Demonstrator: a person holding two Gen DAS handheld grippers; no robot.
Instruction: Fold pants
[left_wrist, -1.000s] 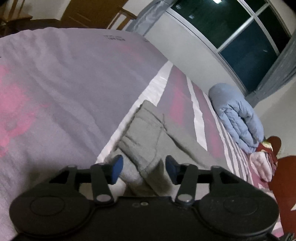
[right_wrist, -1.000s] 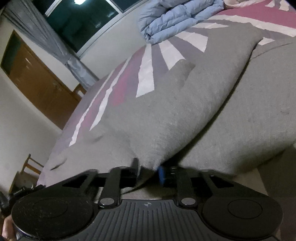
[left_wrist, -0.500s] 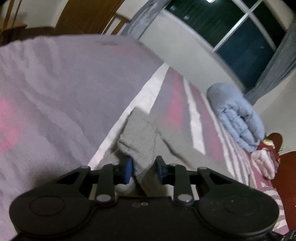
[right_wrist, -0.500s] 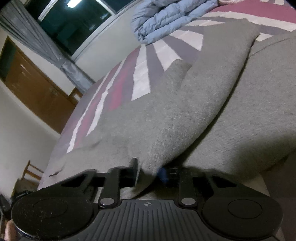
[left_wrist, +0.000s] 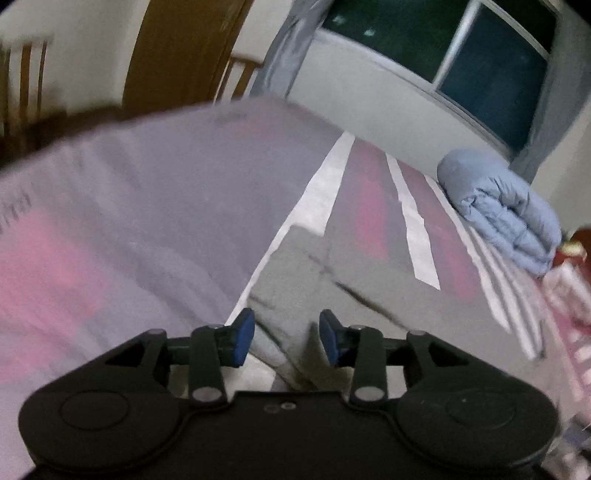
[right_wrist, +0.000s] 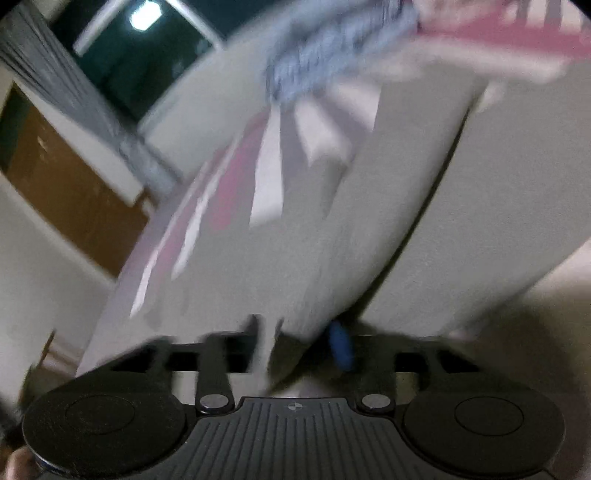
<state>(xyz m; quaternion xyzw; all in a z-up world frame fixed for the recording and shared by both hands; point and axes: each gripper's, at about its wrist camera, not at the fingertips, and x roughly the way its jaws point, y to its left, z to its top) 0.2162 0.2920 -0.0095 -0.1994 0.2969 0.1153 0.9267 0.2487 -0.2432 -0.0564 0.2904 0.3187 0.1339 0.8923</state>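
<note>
The left gripper (left_wrist: 287, 336) hangs with its blue pads spread over the gray pants (left_wrist: 295, 288), which lie on the striped bedspread (left_wrist: 147, 206). A blue quilt (left_wrist: 509, 221) sits at two o'clock. The right gripper (right_wrist: 301, 339) pinches the pants' edge.

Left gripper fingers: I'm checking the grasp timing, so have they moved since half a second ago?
Yes. The left gripper fingers have spread wider around the grey pants, whose cuff now lies flatter, nearer the white stripe.
</note>
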